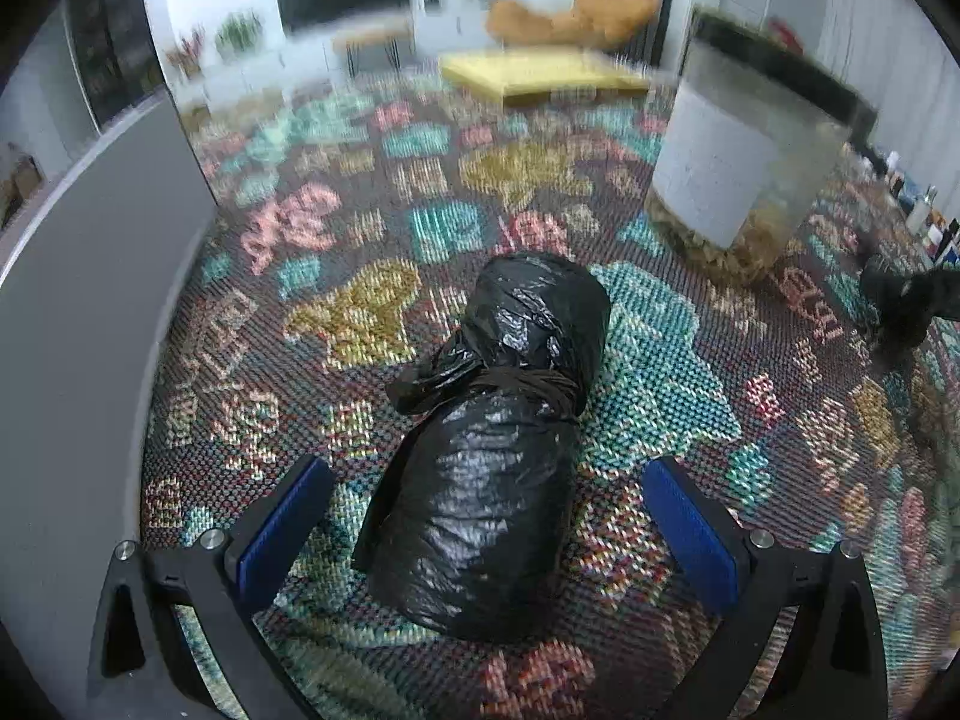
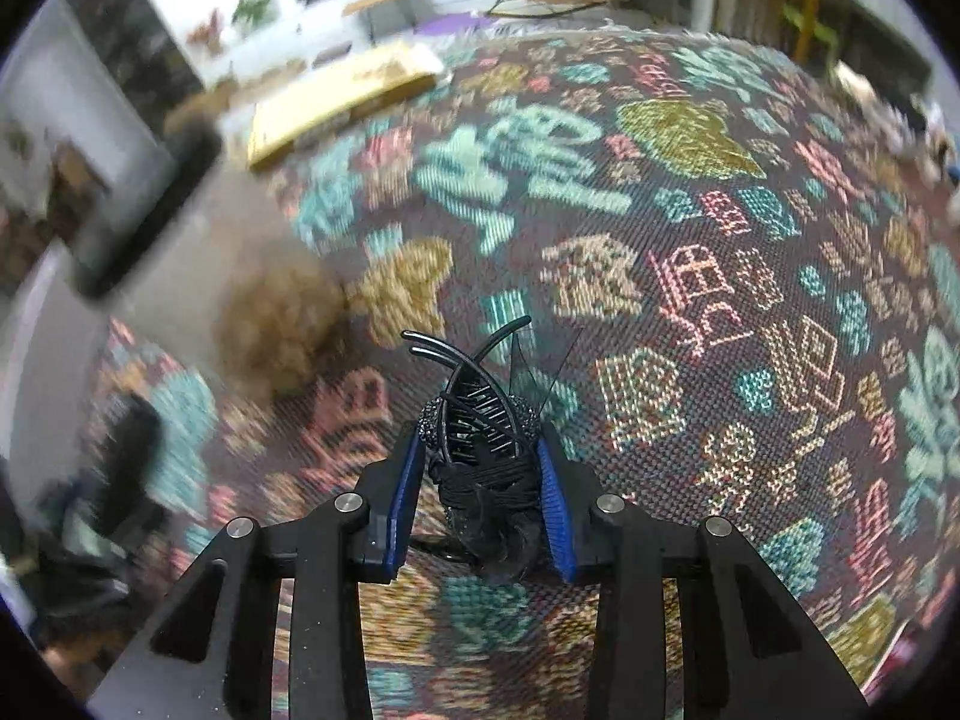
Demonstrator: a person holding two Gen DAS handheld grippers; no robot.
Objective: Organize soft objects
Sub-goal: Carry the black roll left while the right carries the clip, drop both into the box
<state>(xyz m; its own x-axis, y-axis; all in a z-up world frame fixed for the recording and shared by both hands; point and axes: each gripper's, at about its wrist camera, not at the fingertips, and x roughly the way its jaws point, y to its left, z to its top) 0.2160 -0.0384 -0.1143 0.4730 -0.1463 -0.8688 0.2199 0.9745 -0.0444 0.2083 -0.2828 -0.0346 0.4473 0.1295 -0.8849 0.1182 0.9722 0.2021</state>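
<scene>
In the left wrist view a black plastic bag bundle (image 1: 492, 456), tied around its middle, lies on the patterned carpet (image 1: 660, 348). My left gripper (image 1: 486, 516) is open, its blue pads on either side of the bundle's near end, apart from it. In the right wrist view my right gripper (image 2: 480, 480) is shut on a black hair claw clip (image 2: 480, 420) with black fabric and netting, held above the carpet (image 2: 690, 252). The same clip shows at the right edge of the left wrist view (image 1: 906, 306).
A clear jar (image 1: 744, 162) with a white label and a dark lid stands on the carpet at the right. A yellow flat box (image 1: 540, 75) lies farther back. A grey wall (image 1: 90, 330) runs along the left. A blurred brown fuzzy object (image 2: 276, 324) lies left of the right gripper.
</scene>
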